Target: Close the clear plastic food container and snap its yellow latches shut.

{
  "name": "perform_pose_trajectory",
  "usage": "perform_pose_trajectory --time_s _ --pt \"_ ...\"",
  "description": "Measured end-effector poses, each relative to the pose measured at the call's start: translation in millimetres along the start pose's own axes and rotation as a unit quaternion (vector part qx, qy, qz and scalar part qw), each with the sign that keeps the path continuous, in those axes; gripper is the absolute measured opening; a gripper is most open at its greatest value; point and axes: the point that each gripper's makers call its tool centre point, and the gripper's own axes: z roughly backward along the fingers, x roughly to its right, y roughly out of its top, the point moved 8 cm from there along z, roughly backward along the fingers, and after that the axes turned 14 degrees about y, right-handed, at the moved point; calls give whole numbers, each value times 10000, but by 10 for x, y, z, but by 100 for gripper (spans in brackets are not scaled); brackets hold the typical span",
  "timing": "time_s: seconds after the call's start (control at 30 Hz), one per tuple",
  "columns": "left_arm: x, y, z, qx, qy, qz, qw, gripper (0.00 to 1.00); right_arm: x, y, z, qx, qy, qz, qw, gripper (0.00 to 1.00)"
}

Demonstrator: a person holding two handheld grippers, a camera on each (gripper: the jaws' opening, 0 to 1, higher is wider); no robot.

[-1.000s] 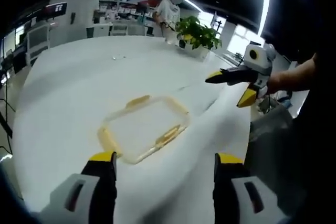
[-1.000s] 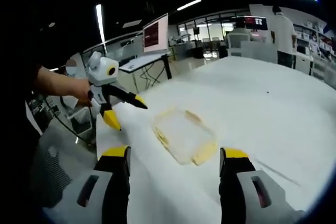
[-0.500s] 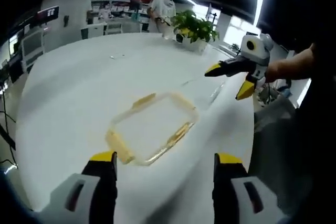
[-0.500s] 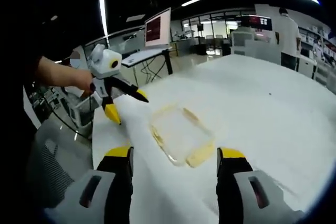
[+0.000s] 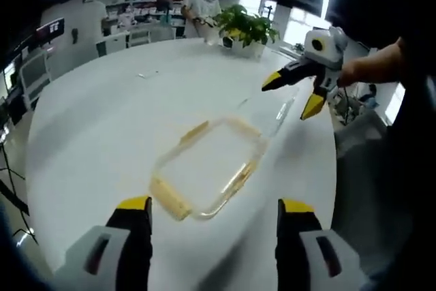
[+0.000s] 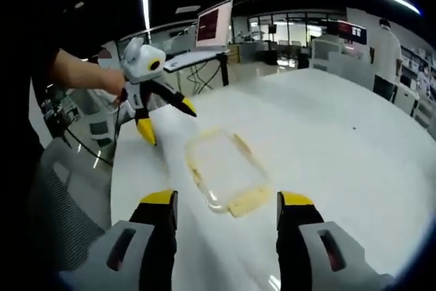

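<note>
We see the clear container (image 5: 208,168) lying flat near the table (image 5: 102,120) edge, its yellow latches (image 5: 169,197) apparently unsnapped. Our left gripper (image 5: 212,226) and right gripper (image 6: 221,219) hover above, jaws spread and holding nothing, so all latching seems left to do.

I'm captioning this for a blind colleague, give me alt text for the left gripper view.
A clear plastic food container with yellow latches lies on a white table, ahead of the open left gripper. The open right gripper hovers beyond it.
</note>
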Motion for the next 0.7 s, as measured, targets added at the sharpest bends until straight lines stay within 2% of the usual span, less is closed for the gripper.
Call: perform_pose_trajectory --time_s 0.33,0.47,0.57,0.7 --pt "-67 62 -95 -61 -90 -242 9996 70 57 -19 -82 -276 101 132 9995 54" --pt "-98 56 -154 -197 -198 -582 9979 70 102 -5 -114 -372 139 185 9990 55" --pt "-130 72 -182 -265 -298 -555 9977 70 140 -3 -145 -449 162 172 9987 57" --pt "-171 87 -223 -330 -353 -707 9963 69 183 -4 -170 -655 219 258 9973 57"
